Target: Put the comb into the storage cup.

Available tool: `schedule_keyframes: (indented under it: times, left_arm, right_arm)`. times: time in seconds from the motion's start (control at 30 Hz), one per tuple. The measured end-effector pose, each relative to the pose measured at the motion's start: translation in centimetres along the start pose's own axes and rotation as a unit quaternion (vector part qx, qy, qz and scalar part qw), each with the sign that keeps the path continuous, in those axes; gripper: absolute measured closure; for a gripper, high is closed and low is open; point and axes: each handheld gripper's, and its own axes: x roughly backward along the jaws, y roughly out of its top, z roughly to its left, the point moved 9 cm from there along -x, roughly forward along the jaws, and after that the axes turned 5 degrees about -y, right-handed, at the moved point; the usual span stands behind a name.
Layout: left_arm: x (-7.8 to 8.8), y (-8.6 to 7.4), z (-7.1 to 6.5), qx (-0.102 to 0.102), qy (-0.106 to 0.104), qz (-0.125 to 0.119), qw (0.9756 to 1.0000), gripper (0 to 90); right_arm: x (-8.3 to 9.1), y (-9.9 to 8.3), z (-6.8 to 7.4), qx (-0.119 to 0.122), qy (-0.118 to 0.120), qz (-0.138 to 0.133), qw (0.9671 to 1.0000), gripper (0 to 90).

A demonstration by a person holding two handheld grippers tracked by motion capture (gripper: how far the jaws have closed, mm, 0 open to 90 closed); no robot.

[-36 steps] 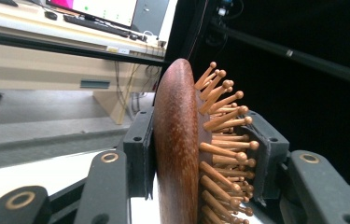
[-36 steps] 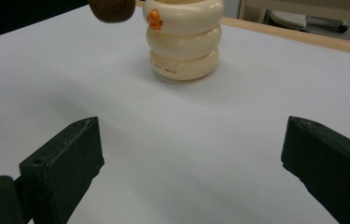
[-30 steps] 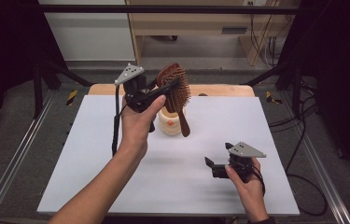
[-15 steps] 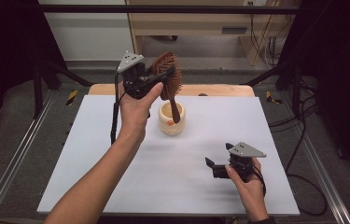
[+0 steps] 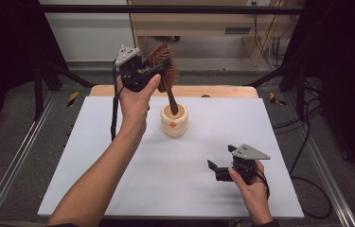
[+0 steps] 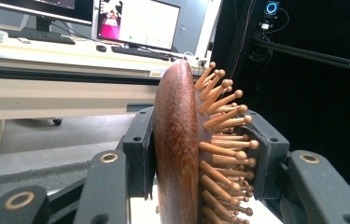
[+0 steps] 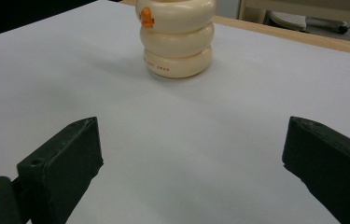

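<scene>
Two grippers: your left gripper (image 5: 158,71) is clamping the hairbrush (image 5: 164,71) head, handle entering the cup (image 5: 174,120) near the table's (image 5: 118,189) far edge; lower straight. Right gripper (image 5: 217,169) is idling, jaws apart.

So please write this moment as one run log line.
left gripper: shut on hairbrush | handle tip in holder | right gripper: open, on table

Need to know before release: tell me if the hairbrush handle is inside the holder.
In: hairbrush handle tip dips inside the cream holder, head clamped by left gripper.
</scene>
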Motion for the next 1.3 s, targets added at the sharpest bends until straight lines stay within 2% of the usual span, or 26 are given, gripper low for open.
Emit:
schedule_keyframes:
  times: [0.1, 0.47, 0.6, 0.9, 1.3]
  left_arm:
    - [-0.3, -0.1, 0.3, -0.005, 0.004, -0.001, 1.0000, 51.2]
    - [-1.7, -1.1, 1.5, 0.000, 0.015, -0.001, 0.9999, 51.2]
    - [-1.9, -1.3, 1.6, -0.006, 0.019, -0.004, 0.9998, 51.1]
    - [-2.2, -1.5, 1.6, -0.002, 0.016, -0.002, 0.9999, 51.1]
    - [-2.8, -2.8, 2.7, 0.007, 0.025, 0.003, 0.9996, 50.8]
  right_arm:
    - [-0.1, -0.1, 0.1, -0.001, 0.003, 0.001, 1.0000, 5.2]
    - [-0.2, -0.3, 0.2, 0.008, 0.003, 0.007, 0.9999, 5.8]
    - [-0.3, -0.3, 0.4, 0.007, 0.006, 0.010, 0.9999, 6.0]
    - [-0.2, -0.2, 0.4, 0.002, 0.012, 0.006, 0.9999, 5.7]
    - [-0.4, -0.3, 0.6, 0.009, 0.014, 0.012, 0.9998, 5.7]
